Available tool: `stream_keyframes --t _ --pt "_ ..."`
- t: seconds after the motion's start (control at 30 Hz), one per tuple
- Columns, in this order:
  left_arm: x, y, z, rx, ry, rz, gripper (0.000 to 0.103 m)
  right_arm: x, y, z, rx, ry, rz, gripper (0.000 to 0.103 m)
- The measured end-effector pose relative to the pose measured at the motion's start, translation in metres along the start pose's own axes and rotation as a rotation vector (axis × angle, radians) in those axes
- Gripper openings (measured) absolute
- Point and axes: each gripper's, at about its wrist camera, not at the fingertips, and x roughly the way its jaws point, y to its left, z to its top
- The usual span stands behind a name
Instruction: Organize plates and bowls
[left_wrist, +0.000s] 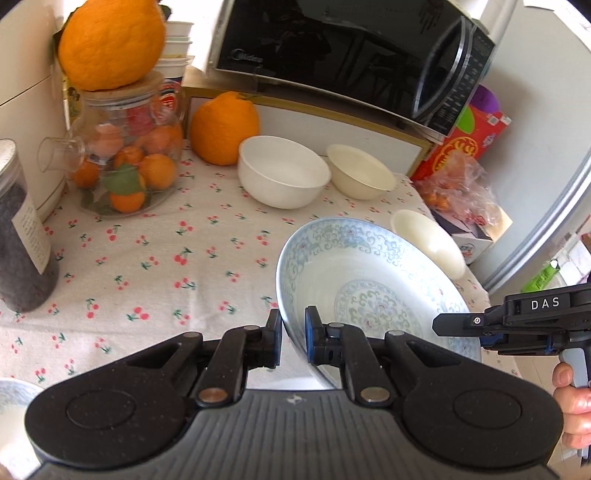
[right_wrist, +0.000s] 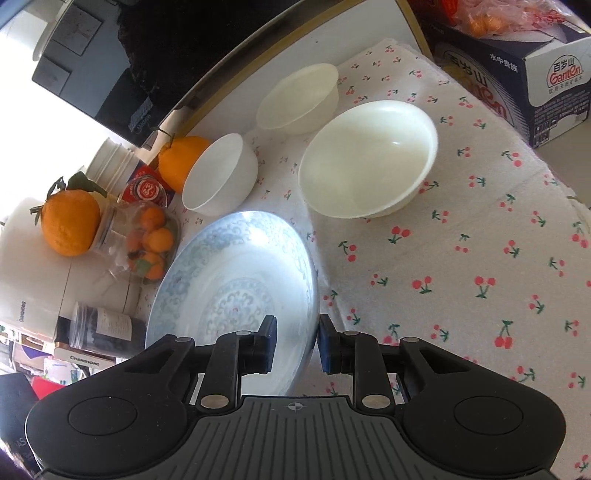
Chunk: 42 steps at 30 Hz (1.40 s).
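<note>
Here, left gripper (left_wrist: 293, 338) and right gripper (right_wrist: 297, 341) each clamped on plate (left_wrist: 369, 280) rim, opposite sides; three bowls beyond.

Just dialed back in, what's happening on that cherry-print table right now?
A person is holding one blue-patterned plate with both handheld grippers. The left gripper is shut on the plate's near rim, and the right gripper is shut on its opposite rim, so the plate sits tilted above the tablecloth. Three plain bowls are untouched on the cloth: a white bowl, a cream bowl beside it, and a larger cream bowl near the plate. No stacking is visible yet.
</note>
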Motion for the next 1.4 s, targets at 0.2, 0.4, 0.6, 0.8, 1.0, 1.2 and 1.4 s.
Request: stream_keyframes --t 0.2,0.4,0.6,0.8,1.0,1.2,1.4 --pt "0.001 -0.023 -0.01 0.033 0.027 -0.05 0.011 -0.029 -0.021 -0.008 0.008 -0.006 -0.022 0.023" --pt "0.007 -0.046 -0.02 0.095 0.057 -0.069 0.011 -0.045 -0.041 -0.013 0.03 0.018 -0.062 0.023" --pt "0.016 -0.071 -0.03 0.197 0.095 -0.075 0.012 -0.055 -0.06 -0.017 0.067 0.047 -0.121 0.023" --pt "0.026 -0.088 -0.038 0.283 0.136 -0.077 0.013 -0.056 -0.078 -0.019 0.081 0.084 -0.181 0.023" --pt "0.034 -0.1 -0.044 0.348 0.167 -0.065 0.015 -0.054 -0.091 -0.021 0.099 0.112 -0.207 0.024" --pt "0.037 -0.107 -0.049 0.407 0.17 -0.036 0.018 -0.051 -0.093 -0.022 0.093 0.128 -0.221 0.025" --pt "0.041 -0.11 -0.05 0.429 0.176 -0.018 0.02 -0.05 -0.091 -0.02 0.09 0.134 -0.224 0.026"
